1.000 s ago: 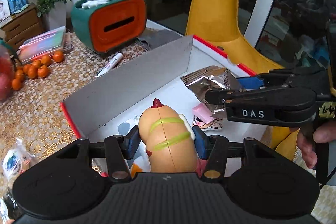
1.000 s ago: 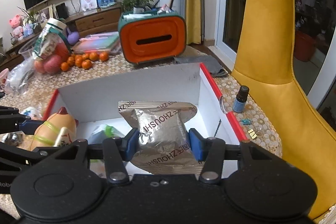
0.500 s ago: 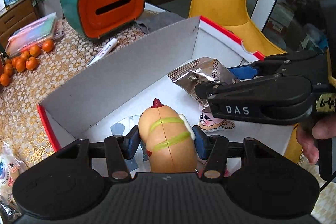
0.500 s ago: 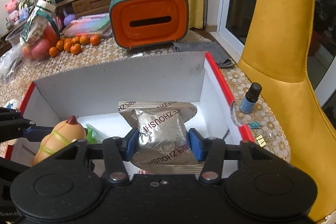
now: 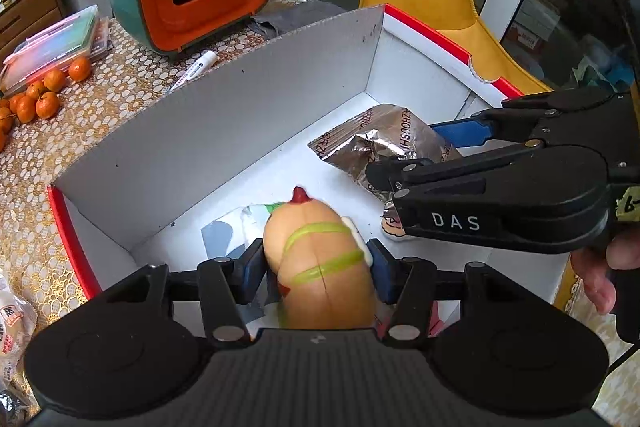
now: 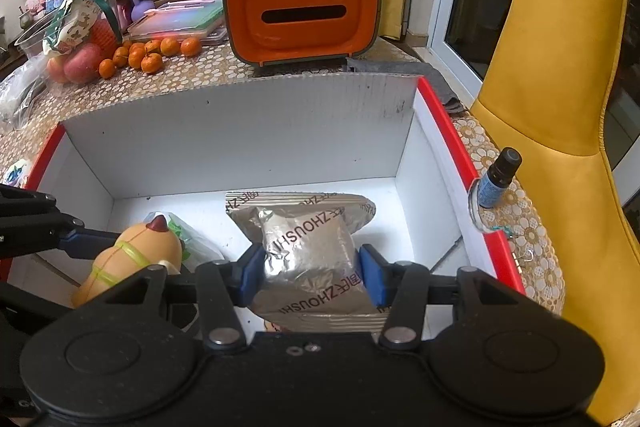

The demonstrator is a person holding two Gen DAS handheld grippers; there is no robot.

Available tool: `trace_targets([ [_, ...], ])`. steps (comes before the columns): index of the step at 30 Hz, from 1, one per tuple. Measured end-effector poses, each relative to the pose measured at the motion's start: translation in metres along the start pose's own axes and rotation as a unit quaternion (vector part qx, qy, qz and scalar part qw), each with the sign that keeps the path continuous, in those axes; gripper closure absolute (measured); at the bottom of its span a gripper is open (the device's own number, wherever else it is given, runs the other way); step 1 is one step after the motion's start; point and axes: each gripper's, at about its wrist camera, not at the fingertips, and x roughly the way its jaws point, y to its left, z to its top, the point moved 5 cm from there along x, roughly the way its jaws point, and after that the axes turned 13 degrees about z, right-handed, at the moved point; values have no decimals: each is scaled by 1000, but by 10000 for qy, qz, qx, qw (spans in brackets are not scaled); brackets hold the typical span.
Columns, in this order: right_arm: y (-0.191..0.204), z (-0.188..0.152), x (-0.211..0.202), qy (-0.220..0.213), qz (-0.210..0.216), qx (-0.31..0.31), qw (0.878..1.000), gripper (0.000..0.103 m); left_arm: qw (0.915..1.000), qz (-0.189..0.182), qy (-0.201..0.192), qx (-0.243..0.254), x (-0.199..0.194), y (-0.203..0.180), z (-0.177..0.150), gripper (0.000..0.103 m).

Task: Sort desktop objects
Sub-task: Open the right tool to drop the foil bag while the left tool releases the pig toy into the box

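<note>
My left gripper [image 5: 316, 263] is shut on a tan hot-dog toy [image 5: 320, 259] with green stripes and a red tip, held low inside the white box with red rim [image 5: 240, 131]. My right gripper [image 6: 310, 273] is shut on a silver foil snack packet [image 6: 308, 247], also inside the box [image 6: 240, 143]. The toy [image 6: 132, 259] shows at the left of the right wrist view; the packet [image 5: 380, 143] and right gripper [image 5: 408, 157] show at the right of the left wrist view. A plastic wrapper [image 5: 236, 231] and a small cartoon sticker [image 5: 394, 229] lie on the box floor.
An orange and green tissue box with pens [image 6: 300, 11] stands behind the box. A marker [image 5: 194, 69], tangerines [image 6: 148, 55], apples, a flat case [image 5: 52, 43] lie on the table. A small blue bottle [image 6: 496, 179] stands right of the box. A yellow chair [image 6: 560, 67] is at right.
Both grippers have moved forward and down into the box, each still holding its object. The box now fills more of both views.
</note>
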Motion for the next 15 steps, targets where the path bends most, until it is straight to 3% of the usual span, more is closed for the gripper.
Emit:
trace_targets([
  [3, -1, 0, 1, -25, 9, 29, 10000, 51, 10000, -15, 18, -26, 1, -1, -2, 49],
  [5, -2, 0, 0, -57, -1, 42, 10000, 51, 10000, -12, 4, -49, 0, -2, -4, 42],
  [12, -5, 1, -9, -221, 45, 134, 9997, 39, 9997, -35, -188, -172, -9, 0, -7, 30],
  [15, -5, -1, -12, -234, 60, 163, 9996, 38, 9992, -35, -277, -288, -15, 3, -7, 27],
])
